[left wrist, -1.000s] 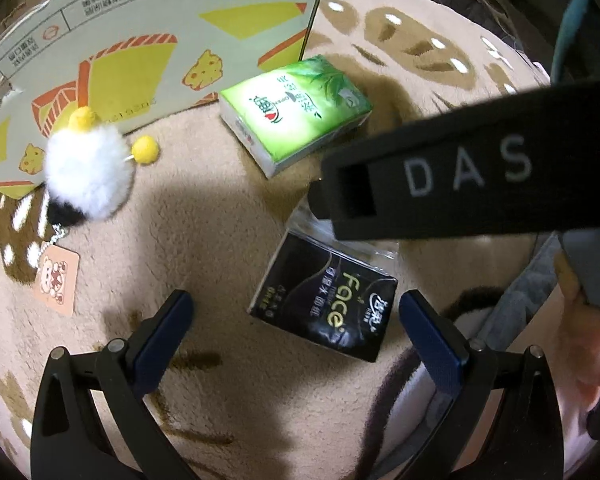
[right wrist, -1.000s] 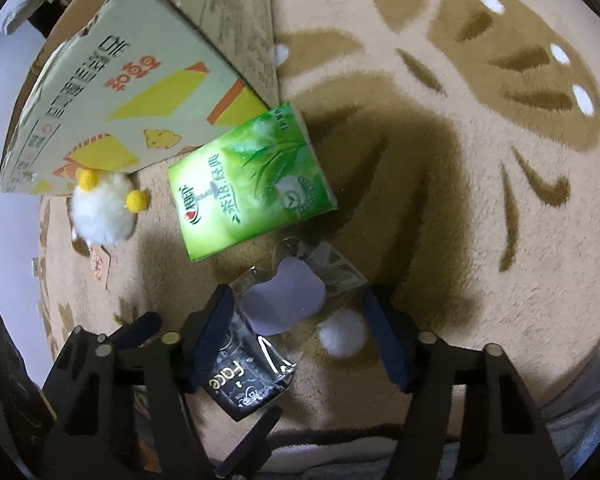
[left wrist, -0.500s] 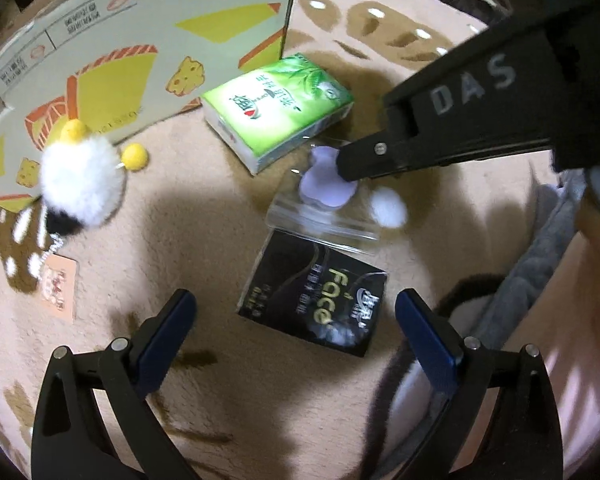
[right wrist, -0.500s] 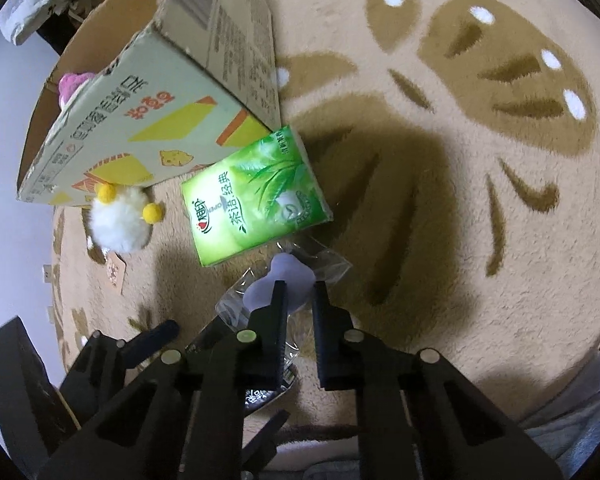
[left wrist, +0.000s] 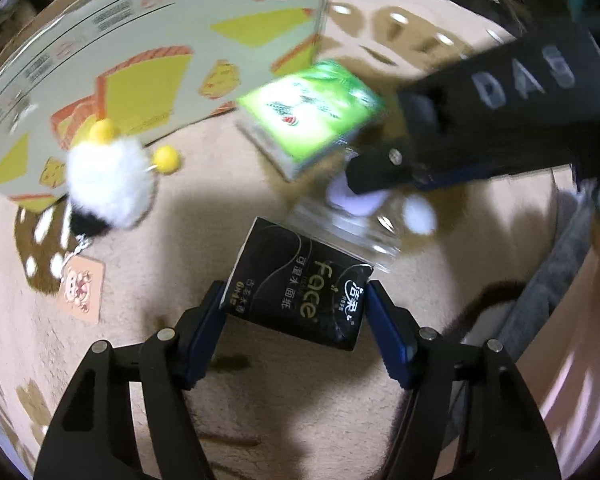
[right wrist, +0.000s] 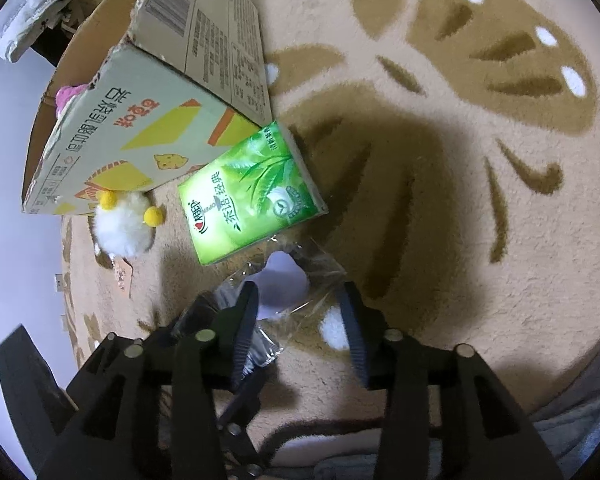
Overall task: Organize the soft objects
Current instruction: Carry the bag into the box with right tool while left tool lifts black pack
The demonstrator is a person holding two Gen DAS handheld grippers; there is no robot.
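My left gripper is shut on the black tissue pack, one pad on each short side. My right gripper is open around a clear plastic bag with a lilac soft shape and a white pompom on the rug. The bag also shows in the left wrist view under the right gripper's fingers. A green tissue pack lies just beyond it, also in the left wrist view. A white fluffy keychain toy with yellow balls lies to the left.
An open cardboard box stands behind the green pack, with a pink soft thing inside. Everything lies on a beige patterned rug. A pink tag hangs from the keychain toy. Grey cloth lies at the right.
My left gripper moved forward and closed on the black tissue pack. My right gripper was shut half a second ago and has opened again around the plastic bag.
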